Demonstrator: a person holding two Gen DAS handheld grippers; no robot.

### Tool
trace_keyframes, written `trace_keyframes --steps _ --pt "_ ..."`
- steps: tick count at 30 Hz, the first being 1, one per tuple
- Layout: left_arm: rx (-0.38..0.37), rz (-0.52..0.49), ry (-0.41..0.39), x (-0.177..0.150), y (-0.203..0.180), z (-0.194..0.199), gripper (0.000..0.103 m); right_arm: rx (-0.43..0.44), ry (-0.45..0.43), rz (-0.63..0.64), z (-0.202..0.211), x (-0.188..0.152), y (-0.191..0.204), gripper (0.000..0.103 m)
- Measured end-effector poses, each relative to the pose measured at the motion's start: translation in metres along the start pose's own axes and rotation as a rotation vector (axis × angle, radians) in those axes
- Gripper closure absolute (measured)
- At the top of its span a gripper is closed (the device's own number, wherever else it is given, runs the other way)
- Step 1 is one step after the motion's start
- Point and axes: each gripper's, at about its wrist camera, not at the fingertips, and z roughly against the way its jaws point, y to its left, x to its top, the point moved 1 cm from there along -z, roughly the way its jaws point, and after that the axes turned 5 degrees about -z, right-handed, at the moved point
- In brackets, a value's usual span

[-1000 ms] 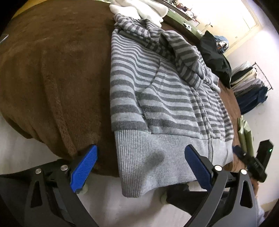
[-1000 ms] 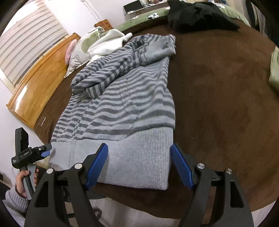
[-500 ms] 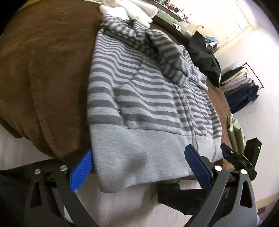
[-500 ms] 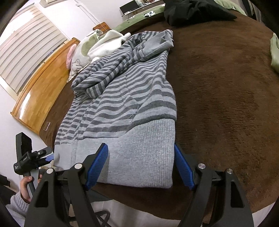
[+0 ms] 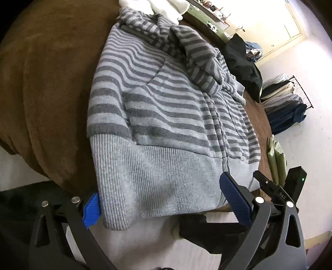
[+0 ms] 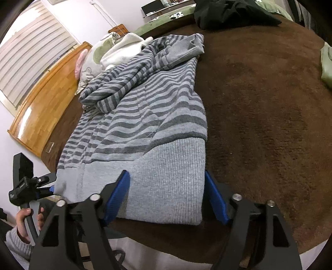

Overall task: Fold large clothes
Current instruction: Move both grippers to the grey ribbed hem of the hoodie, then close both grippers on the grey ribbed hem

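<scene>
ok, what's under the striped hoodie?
The striped hoodie lies flat on a brown blanket, which shows on both sides. Its ribbed hem overhangs the blanket's near edge. Whatever sits directly beneath the hoodie's body is covered, so it cannot be seen.

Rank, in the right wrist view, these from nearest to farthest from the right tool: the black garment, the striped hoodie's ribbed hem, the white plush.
1. Ribbed hem, between the right tool's blue pads.
2. White plush, upper left, beyond the hoodie's far end.
3. Black garment, at the top edge, on the bed's far side.
</scene>
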Motion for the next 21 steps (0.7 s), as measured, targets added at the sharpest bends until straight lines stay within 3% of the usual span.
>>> trace_keyframes --steps 2,4,5,7,9,13,21 --pt "0.02 -0.019 -0.003 -0.001 -0.004 0.001 0.018 0.006 0.0 -0.008 0.003 0.0 -0.001 0.055" --pt "0.039 -0.033 -0.007 -0.001 -0.007 0.003 0.035 0.008 -0.001 -0.009 0.004 0.0 -0.002 0.071" --pt "0.048 -0.033 -0.007 0.0 -0.007 0.004 0.041 0.005 -0.002 -0.008 0.005 0.0 -0.002 0.074" --pt "0.061 -0.018 -0.015 0.003 0.0 0.01 0.064 0.01 -0.007 -0.01 0.007 0.0 0.0 0.082" --pt "0.058 0.004 -0.029 0.004 0.006 0.014 0.075 0.017 -0.015 -0.007 0.01 0.0 0.004 0.084" --pt "0.077 -0.005 -0.024 0.004 0.01 0.016 0.086 0.014 -0.023 0.023 0.012 0.002 0.013 0.091" --pt "0.081 -0.048 -0.109 0.006 -0.001 0.028 0.088 0.033 -0.028 0.026 0.017 0.006 0.02 0.093"
